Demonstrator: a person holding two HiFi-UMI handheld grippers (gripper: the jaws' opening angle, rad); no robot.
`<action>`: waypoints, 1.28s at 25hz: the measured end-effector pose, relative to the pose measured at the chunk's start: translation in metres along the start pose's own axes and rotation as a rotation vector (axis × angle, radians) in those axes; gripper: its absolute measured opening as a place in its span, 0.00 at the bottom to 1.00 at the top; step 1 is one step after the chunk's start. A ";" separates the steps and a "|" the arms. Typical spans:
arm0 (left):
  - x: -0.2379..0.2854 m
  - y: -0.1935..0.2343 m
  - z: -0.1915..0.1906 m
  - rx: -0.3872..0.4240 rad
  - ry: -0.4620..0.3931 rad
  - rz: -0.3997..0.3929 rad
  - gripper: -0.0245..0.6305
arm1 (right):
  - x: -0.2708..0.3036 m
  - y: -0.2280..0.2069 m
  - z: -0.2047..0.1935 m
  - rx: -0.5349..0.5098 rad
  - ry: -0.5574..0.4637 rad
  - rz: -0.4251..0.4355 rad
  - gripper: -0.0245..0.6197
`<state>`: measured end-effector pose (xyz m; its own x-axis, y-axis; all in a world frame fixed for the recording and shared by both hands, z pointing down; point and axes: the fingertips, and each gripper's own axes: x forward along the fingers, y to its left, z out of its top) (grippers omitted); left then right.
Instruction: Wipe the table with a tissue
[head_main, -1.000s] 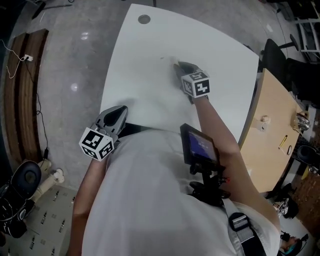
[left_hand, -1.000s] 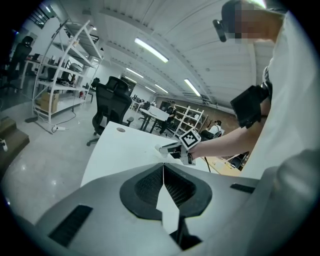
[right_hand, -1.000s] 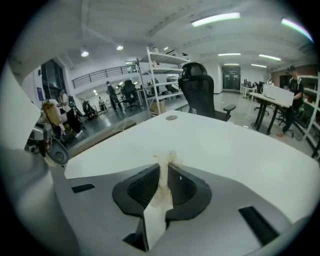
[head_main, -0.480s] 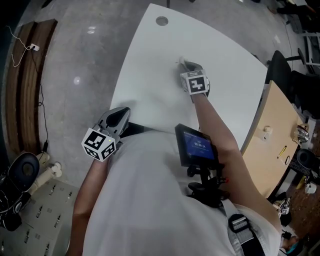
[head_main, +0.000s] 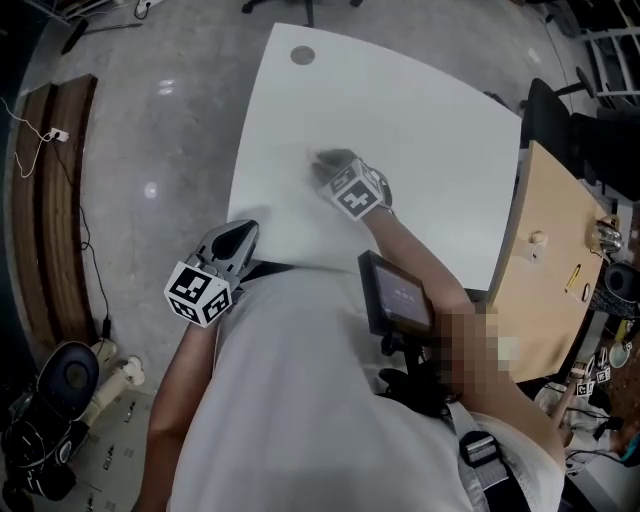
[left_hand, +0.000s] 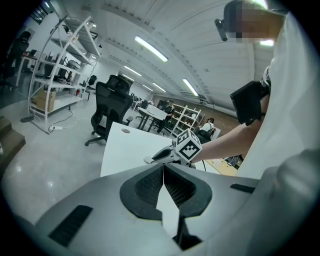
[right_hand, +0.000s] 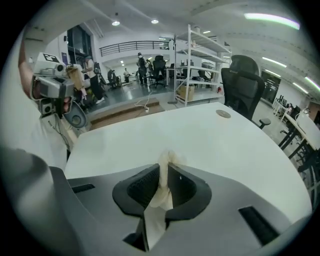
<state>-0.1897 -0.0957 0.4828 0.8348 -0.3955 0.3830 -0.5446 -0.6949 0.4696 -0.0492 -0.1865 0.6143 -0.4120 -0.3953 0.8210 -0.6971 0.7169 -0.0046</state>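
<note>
The right tool (right_hand: 164, 172) clamps a crumpled white tissue (right_hand: 161, 194) over the curved white desk (head_main: 420, 130); the left tool (left_hand: 163, 172) is closed, empty.

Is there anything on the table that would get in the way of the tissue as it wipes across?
Nothing visible does. The right gripper has its fingers shut on the tissue, and the white table around it is bare. The only feature is a round cable hole near the far corner, well away from the tissue.

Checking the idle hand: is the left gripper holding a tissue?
No, the left gripper has its jaws together on nothing; the tissue is in the right gripper.
</note>
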 end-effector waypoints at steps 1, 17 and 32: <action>0.002 0.000 0.001 0.007 0.005 -0.014 0.05 | 0.000 0.008 -0.002 -0.005 -0.001 0.034 0.12; 0.049 -0.034 -0.001 0.114 0.087 -0.235 0.05 | -0.091 0.081 -0.028 0.240 -0.307 0.213 0.13; 0.105 -0.140 -0.013 0.150 0.064 -0.244 0.05 | -0.217 0.041 -0.119 0.360 -0.479 0.026 0.13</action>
<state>-0.0273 -0.0326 0.4675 0.9304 -0.1706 0.3243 -0.3064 -0.8476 0.4333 0.0811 -0.0028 0.5040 -0.5919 -0.6553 0.4693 -0.8038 0.5231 -0.2833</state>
